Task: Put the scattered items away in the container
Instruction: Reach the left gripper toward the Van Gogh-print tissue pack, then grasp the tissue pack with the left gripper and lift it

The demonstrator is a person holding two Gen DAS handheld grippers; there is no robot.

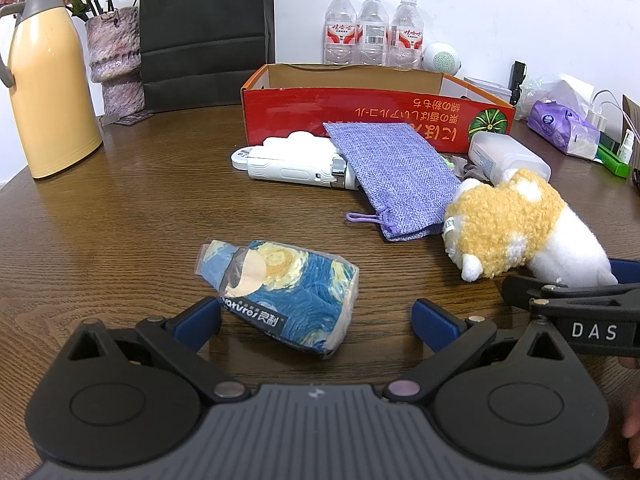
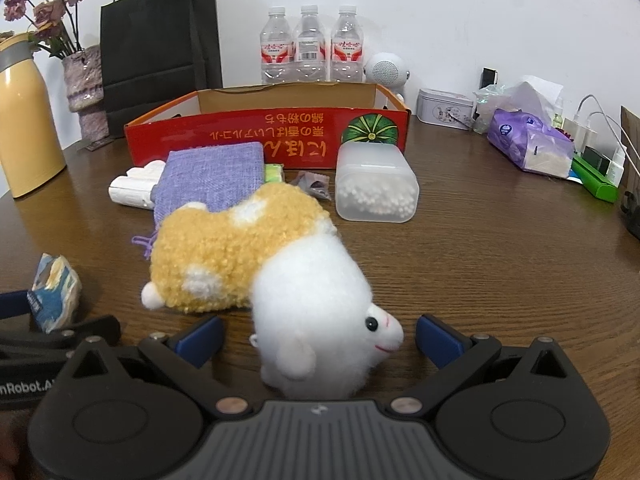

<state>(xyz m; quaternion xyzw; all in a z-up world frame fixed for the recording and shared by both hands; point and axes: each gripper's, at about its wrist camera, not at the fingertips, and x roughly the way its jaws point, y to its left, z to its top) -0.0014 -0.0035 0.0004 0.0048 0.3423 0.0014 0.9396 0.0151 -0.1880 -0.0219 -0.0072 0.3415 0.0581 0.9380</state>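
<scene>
Straddling plush toy [image 2: 280, 264] with wide-open, empty right gripper [image 2: 318, 338], we saw its long axis running near-right to far-left, face toward us; left gripper [image 1: 316, 320] open around tissue pack [image 1: 280, 292].

A yellow thermos [image 1: 52, 92], black bag [image 1: 206, 32] and three water bottles [image 1: 373, 32] stand behind.

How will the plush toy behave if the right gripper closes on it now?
The plush toy looks soft and fluffy, so it will probably squash between the right gripper's open fingers rather than resist. It seems light for its size. The yellow half will likely droop once lifted, and may drag the purple pouch it lies against.
</scene>
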